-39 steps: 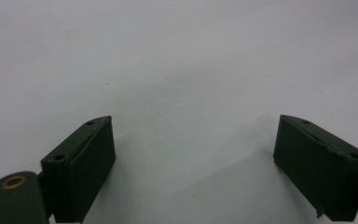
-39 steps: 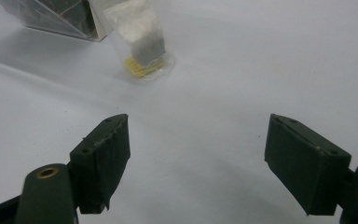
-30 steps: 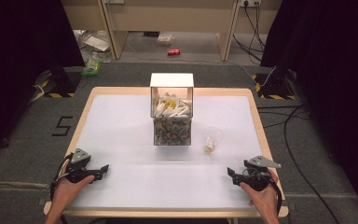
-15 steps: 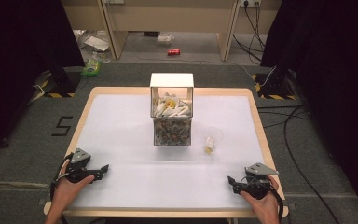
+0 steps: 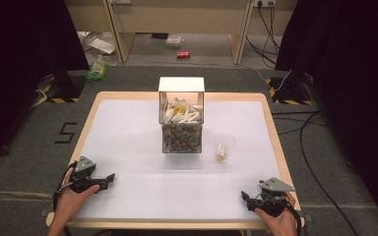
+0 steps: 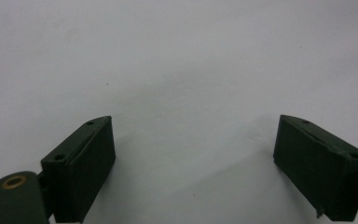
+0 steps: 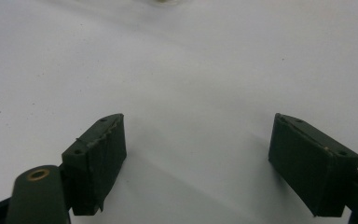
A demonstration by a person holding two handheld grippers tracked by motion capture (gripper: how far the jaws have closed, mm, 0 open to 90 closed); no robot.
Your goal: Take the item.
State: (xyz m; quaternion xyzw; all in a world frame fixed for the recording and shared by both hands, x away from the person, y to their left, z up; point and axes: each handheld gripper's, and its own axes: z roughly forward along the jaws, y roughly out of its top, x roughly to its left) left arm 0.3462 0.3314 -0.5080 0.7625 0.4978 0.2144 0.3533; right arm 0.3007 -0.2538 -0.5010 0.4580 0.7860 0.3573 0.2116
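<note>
A clear box [image 5: 181, 115] with a white lid stands in the middle of the white table [image 5: 128, 132]; it holds white packets above a layer of small mixed pieces. To its right stands a small clear cup [image 5: 223, 148] with something yellowish at its bottom. My left gripper [image 5: 109, 177] rests near the table's front left corner, open, nothing between its jaws [image 6: 193, 154]. My right gripper [image 5: 246, 197] lies low at the front right corner, also open and empty [image 7: 196, 149]. Both sit far from the box and cup.
The table has a wooden rim [image 5: 86, 129]. Beyond it lie grey floor, cables [image 5: 305, 132], a red can [image 5: 183, 54] and a green packet [image 5: 96, 71]. Dark curtains hang on both sides.
My right gripper has drawn back toward the table's front edge and a little lower. The left gripper has hardly moved.
</note>
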